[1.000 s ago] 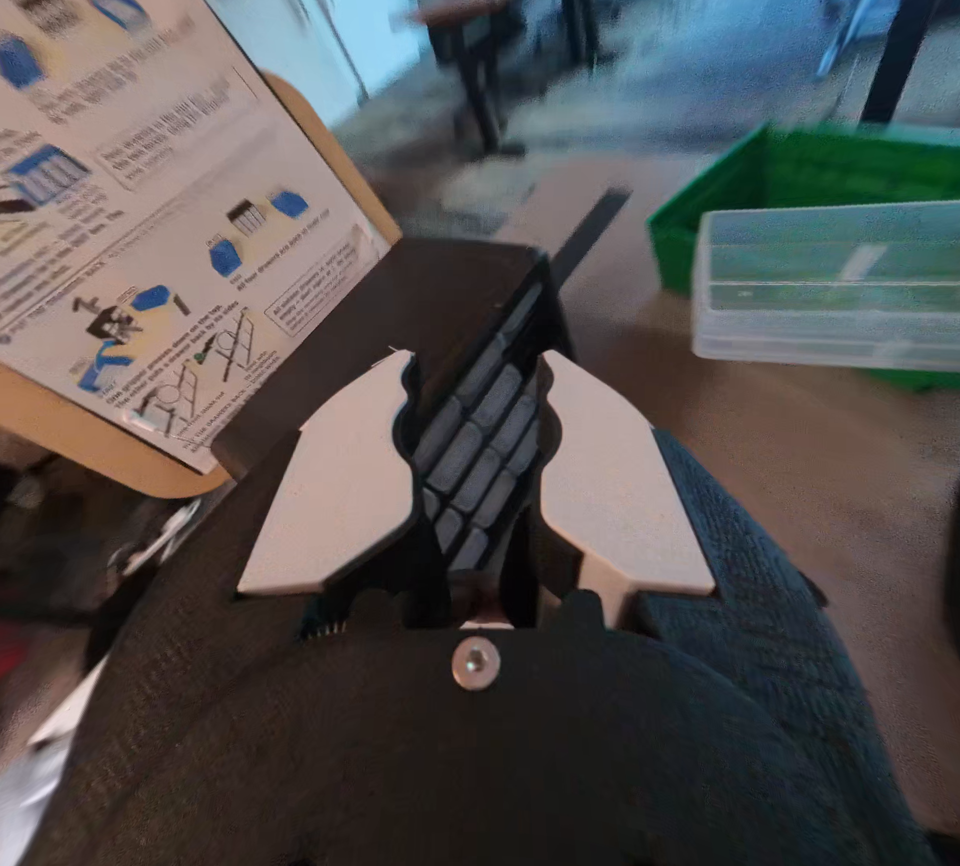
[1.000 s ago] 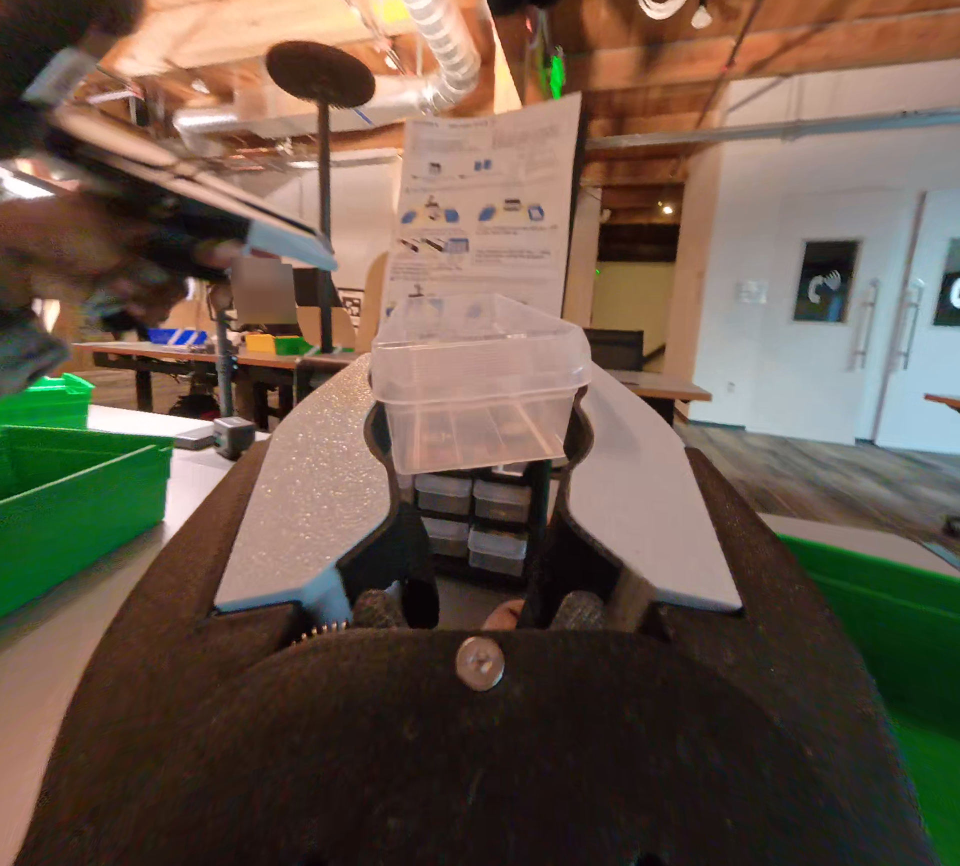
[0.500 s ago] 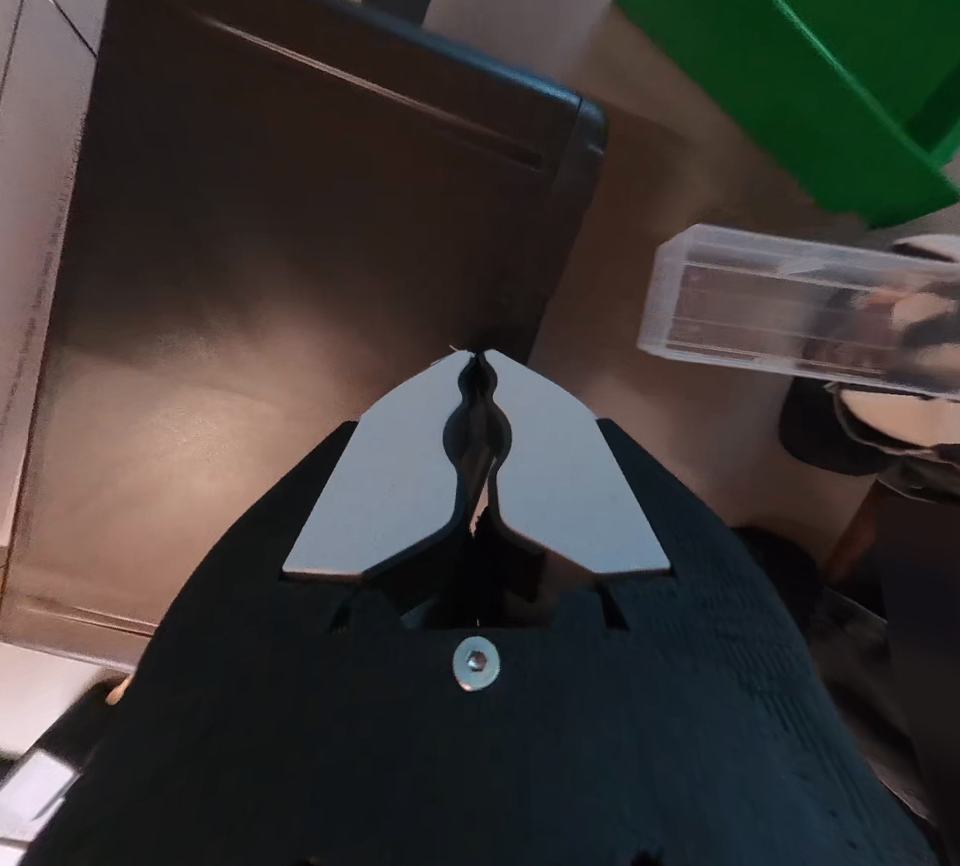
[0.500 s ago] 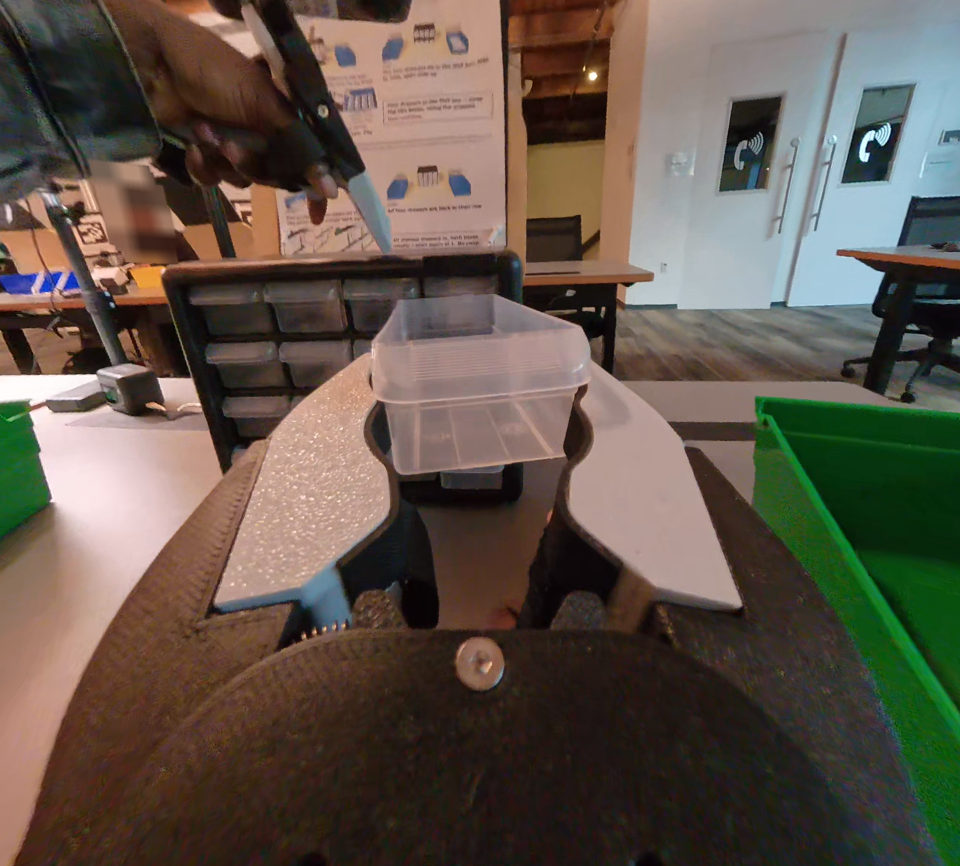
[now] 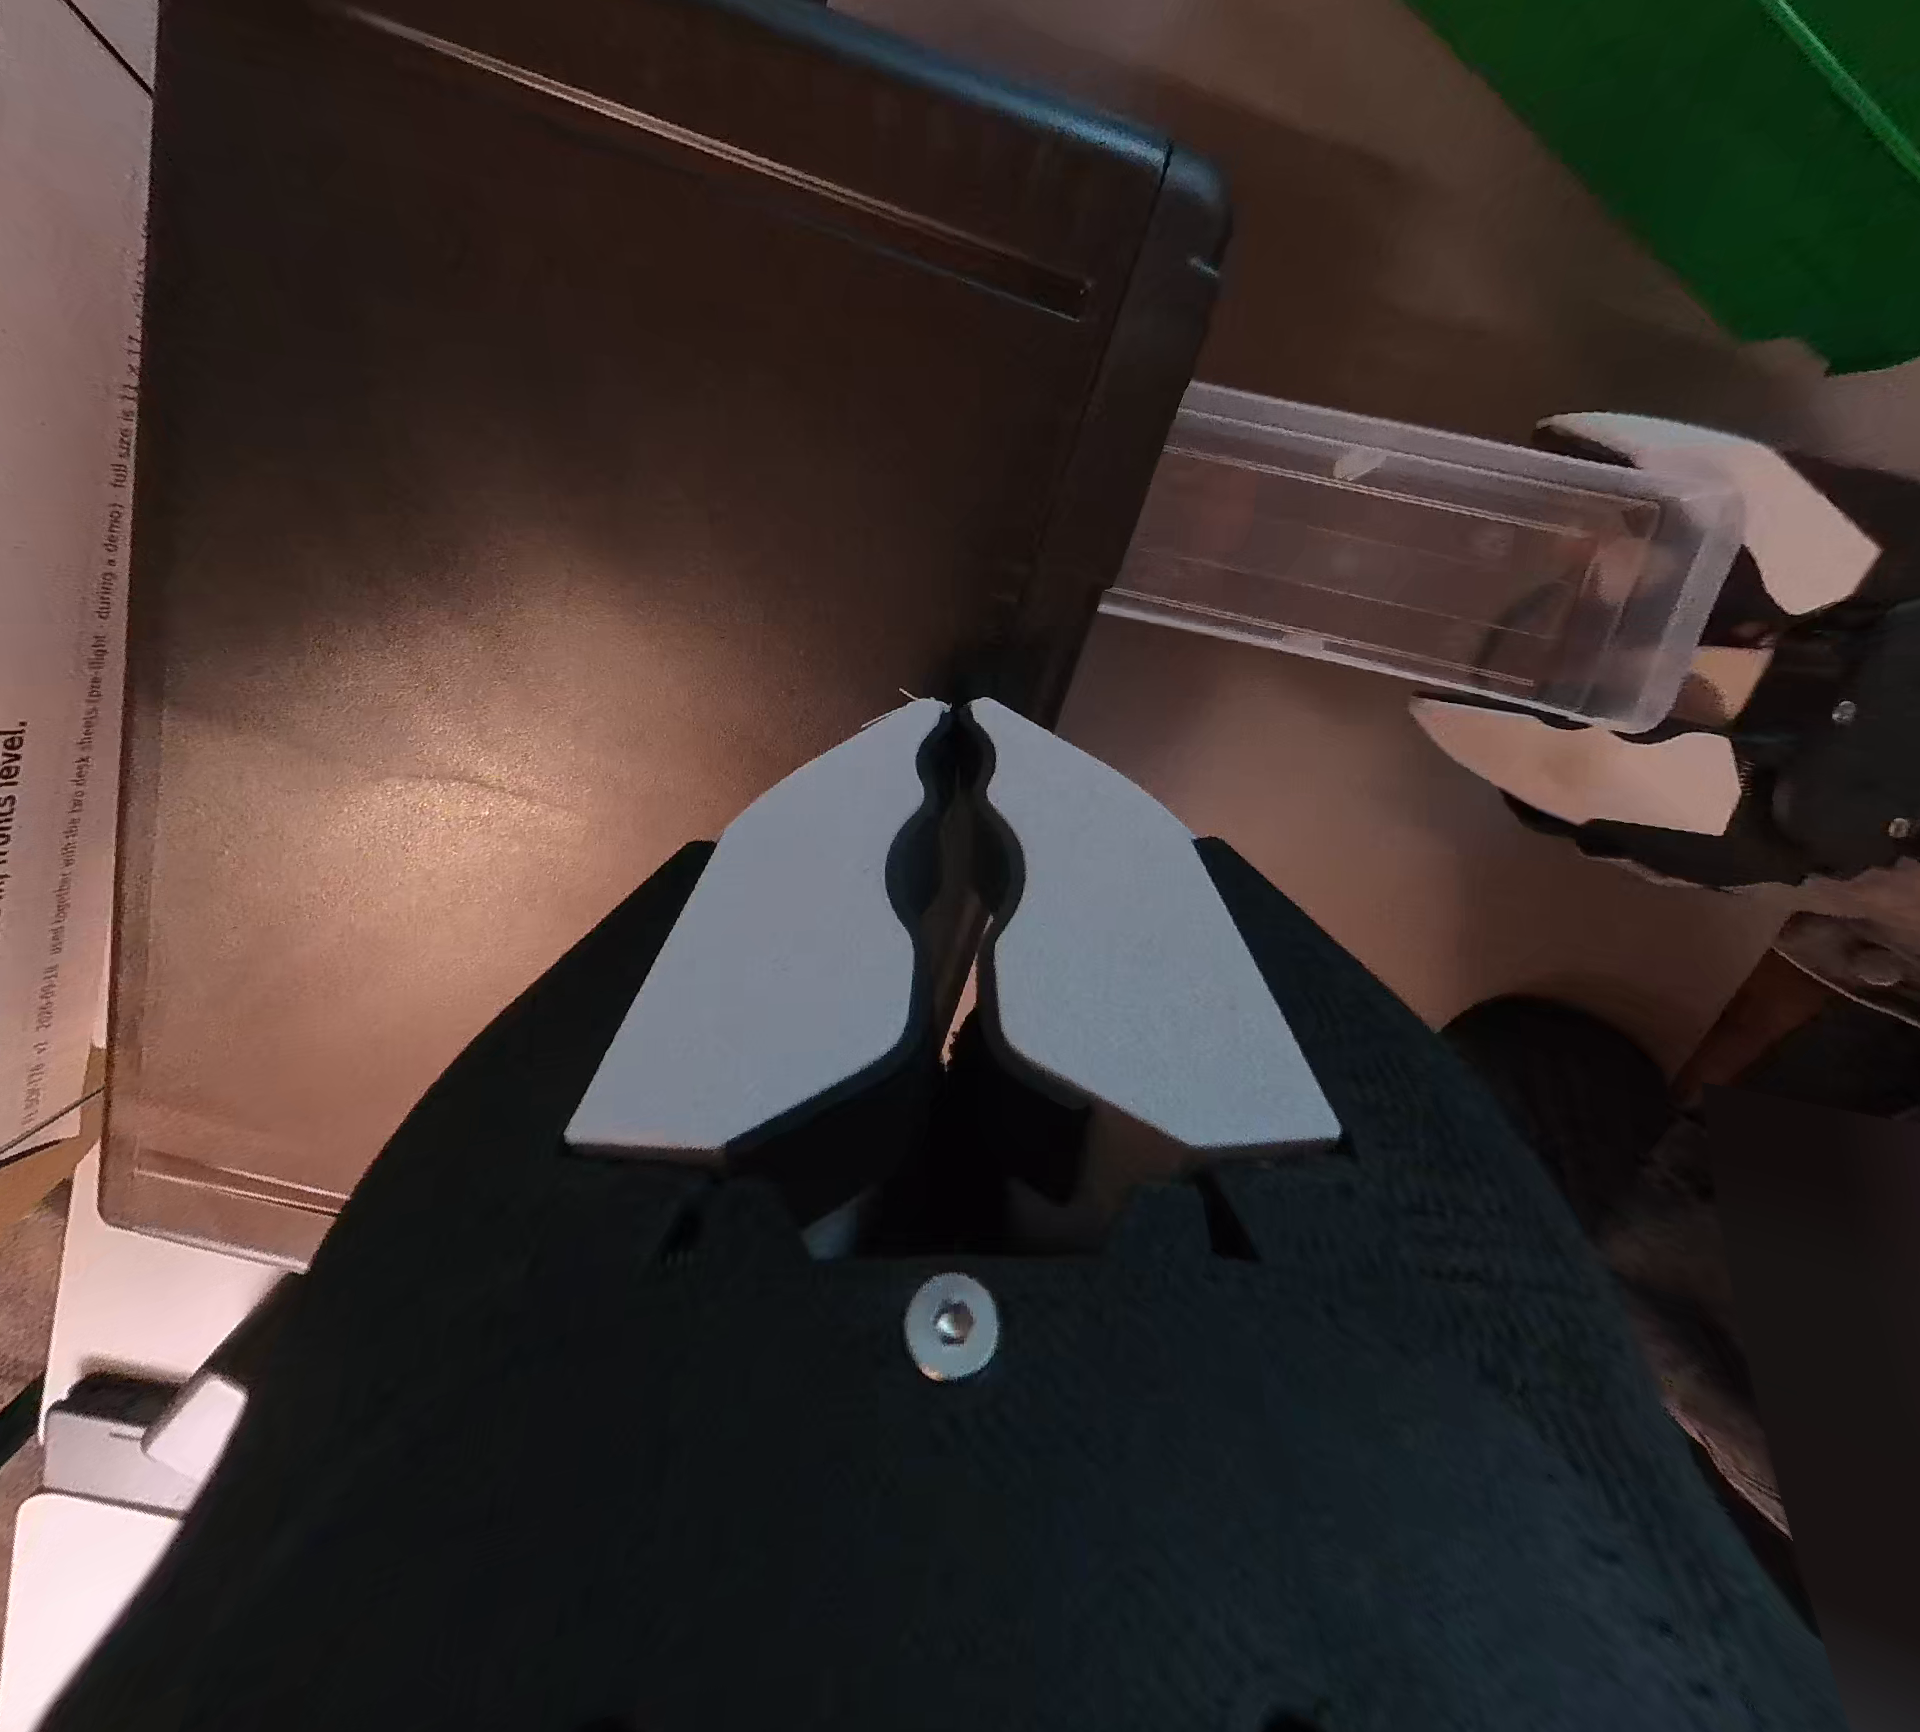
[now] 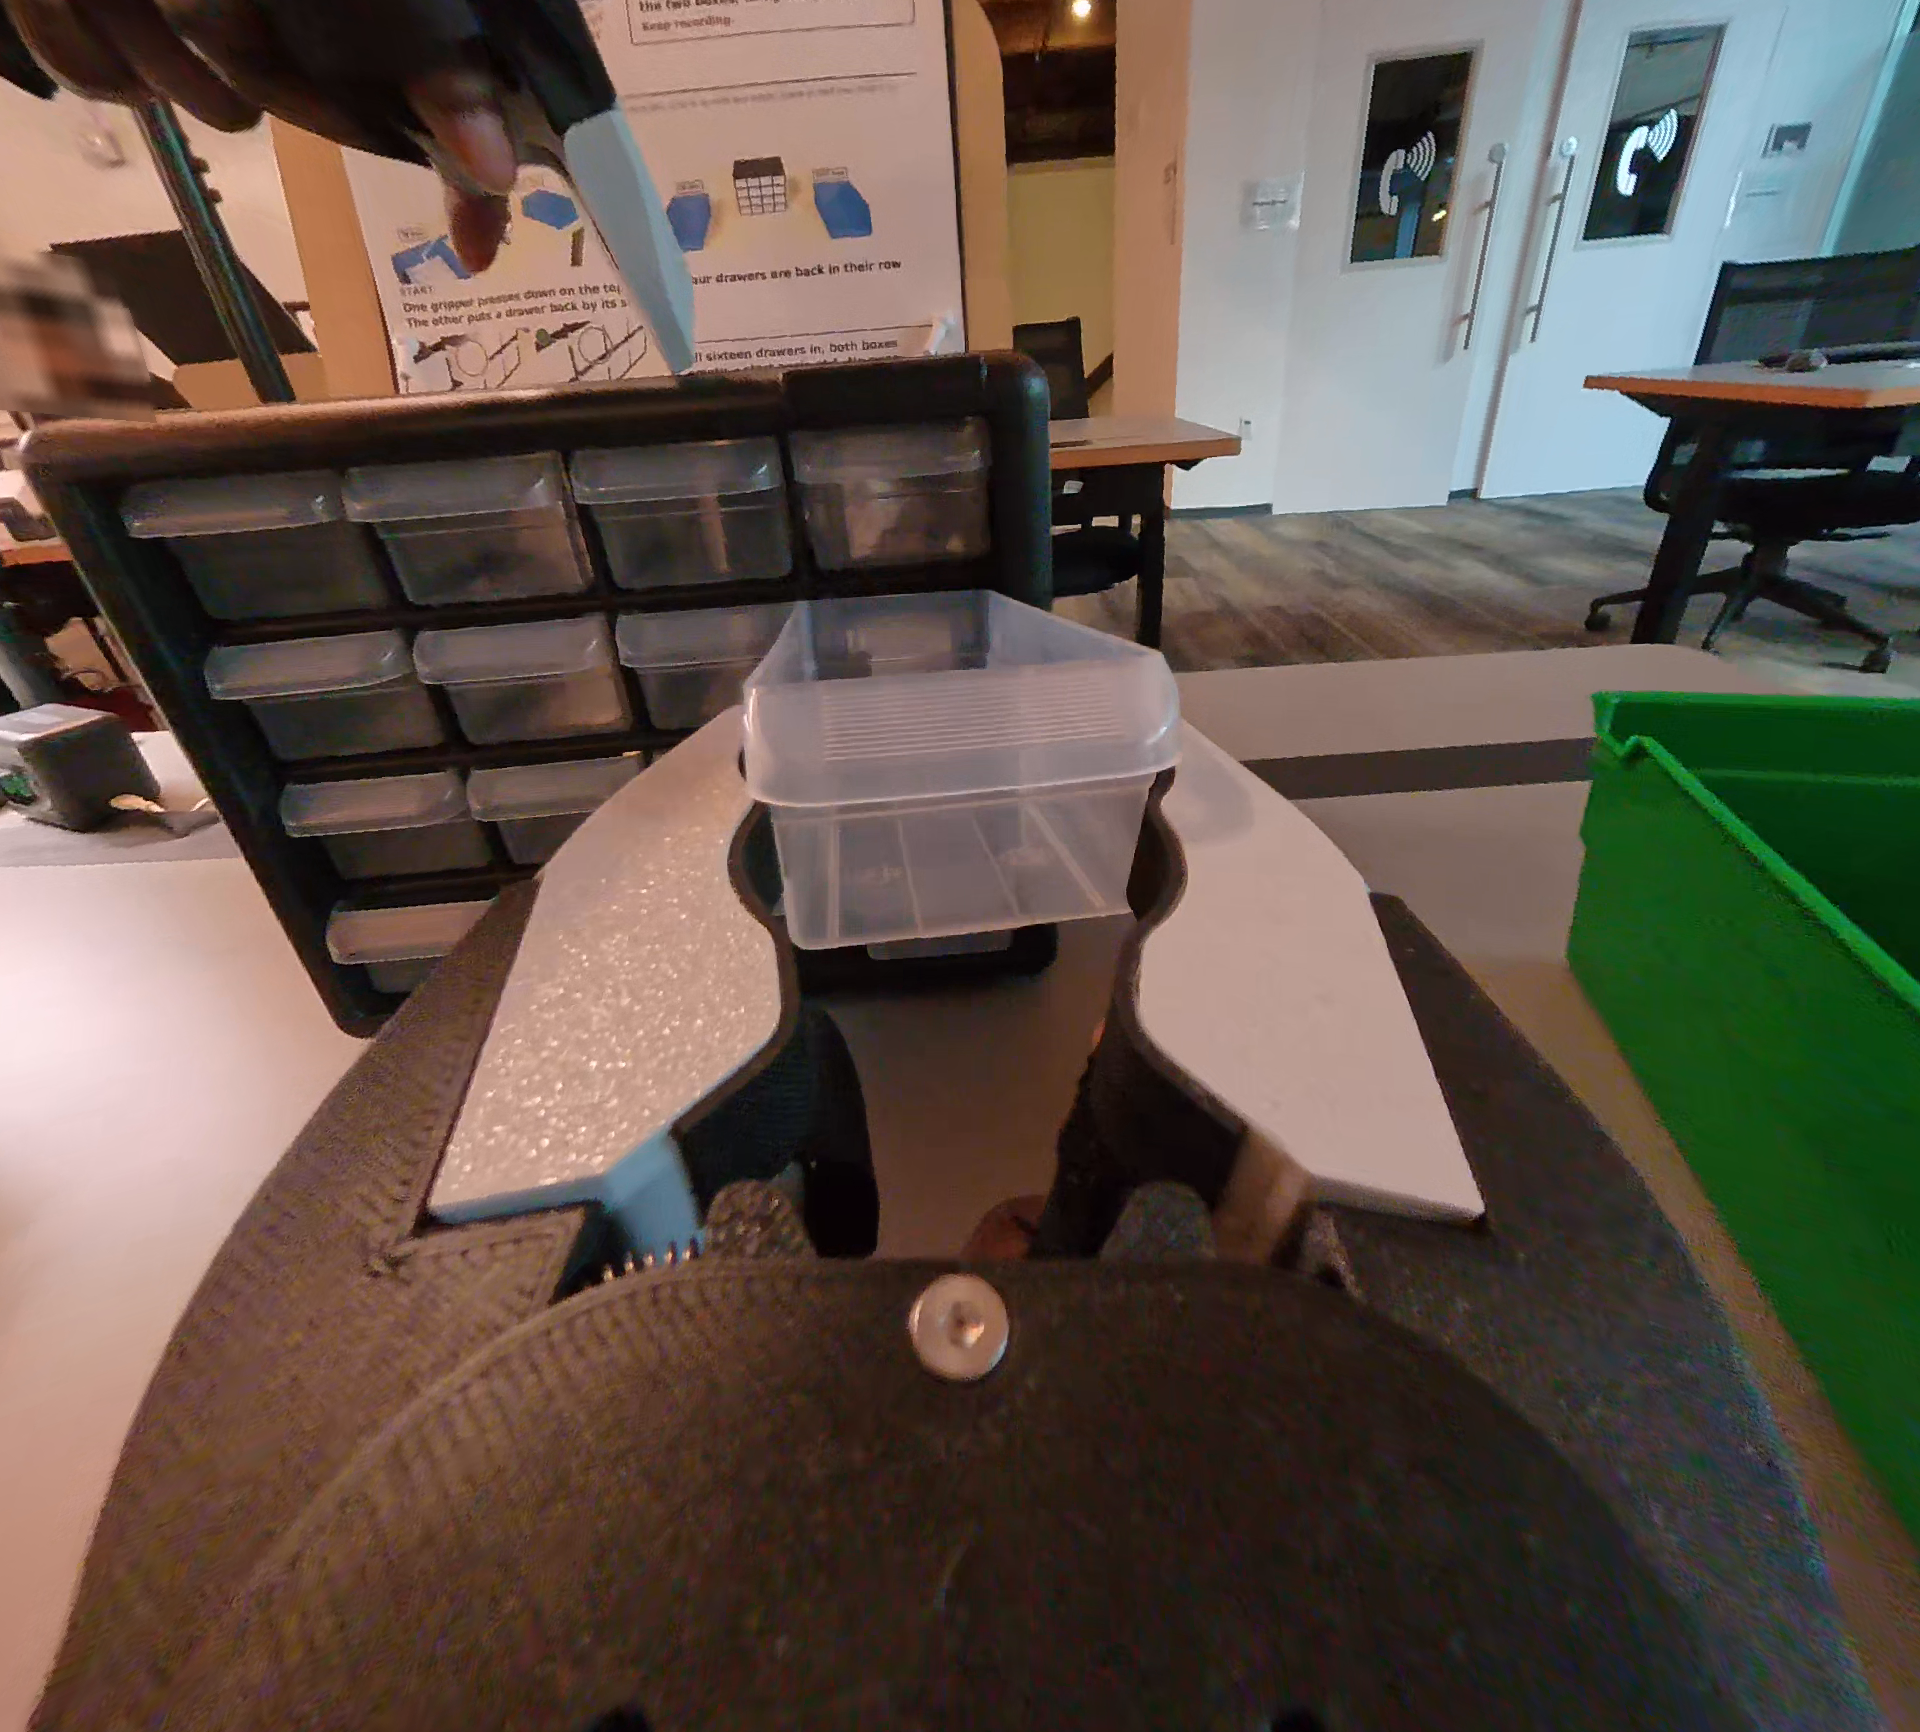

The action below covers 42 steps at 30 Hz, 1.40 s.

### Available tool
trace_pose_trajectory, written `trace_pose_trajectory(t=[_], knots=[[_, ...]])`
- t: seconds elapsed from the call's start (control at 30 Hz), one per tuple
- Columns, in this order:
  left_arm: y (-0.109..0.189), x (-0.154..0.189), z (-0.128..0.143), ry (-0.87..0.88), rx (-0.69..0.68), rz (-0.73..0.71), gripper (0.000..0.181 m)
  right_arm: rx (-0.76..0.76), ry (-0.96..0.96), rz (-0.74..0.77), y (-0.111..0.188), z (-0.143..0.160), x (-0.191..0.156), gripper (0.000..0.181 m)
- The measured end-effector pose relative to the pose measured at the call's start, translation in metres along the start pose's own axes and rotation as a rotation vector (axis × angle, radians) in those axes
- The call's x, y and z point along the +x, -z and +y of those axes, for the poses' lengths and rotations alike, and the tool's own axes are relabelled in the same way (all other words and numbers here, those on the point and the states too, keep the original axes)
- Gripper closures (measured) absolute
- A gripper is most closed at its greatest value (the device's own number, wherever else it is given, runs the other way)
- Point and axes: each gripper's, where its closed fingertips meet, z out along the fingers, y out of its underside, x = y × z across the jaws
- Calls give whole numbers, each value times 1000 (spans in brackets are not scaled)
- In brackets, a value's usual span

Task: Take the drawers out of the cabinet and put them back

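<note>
- Clear plastic drawer (image 6: 956, 778) gripped by its front end in the right gripper (image 6: 951, 861), jaws part-open around its side walls, back end already entering the cabinet (image 6: 499, 643).
- Slot appears to be the right-hand one of the second row, just under the top-right drawer; exact depth of entry hard to tell from the right wrist view.
- Seen from the left wrist view: same drawer (image 5: 1434, 570) sticking out of the cabinet front, most of its length outside.
- Left gripper (image 5: 951, 716) fully closed, holding nothing, tips resting on or just above the black cabinet top (image 5: 582, 456) near its front edge; contact not certain.
- Judged step: sliding the drawer home.
- Best done by keeping the drawer level and square to the slot, pushing straight back, and pressing down on the cabinet top so the cabinet does not slide or tip backward.
- Worth loosening the grip only once the drawer front sits flush with its neighbours.
- Risk: a tilted drawer jamming on the slot rails.
- Held drawer looks empty, only ribbing on the floor visible.
- Other cabinet drawers seated in their rows; contents too dim to tell.
- Green bin (image 6: 1766, 903) on the table to the right, visible part of its inside bare.
</note>
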Motion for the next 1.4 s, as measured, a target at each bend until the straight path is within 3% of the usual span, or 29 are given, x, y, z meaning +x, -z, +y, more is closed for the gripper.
trace_pose_trajectory(t=[0.4, 0.97, 1.13, 1.27, 1.3, 1.4], knots=[[0, -1, 0, -17, -44, -75, 181, -3, 10, 21, -9, 7, 3, 115], [0, -1, -1, -20, -54, -74, 181, -42, 30, 34, -33, 15, -4, 114], [0, -1, 0, -26, -69, -89, 181, -154, 58, 22, -41, 45, -9, 116], [0, -1, 0, -30, -77, -97, 181, -212, 41, -8, -50, 49, -5, 115], [0, -1, 0, -31, -78, -97, 181, -241, 28, -37, -50, 52, -6, 114], [0, -1, 0, -30, -77, -91, 181, -375, -47, -105, -42, 72, -10, 78]])
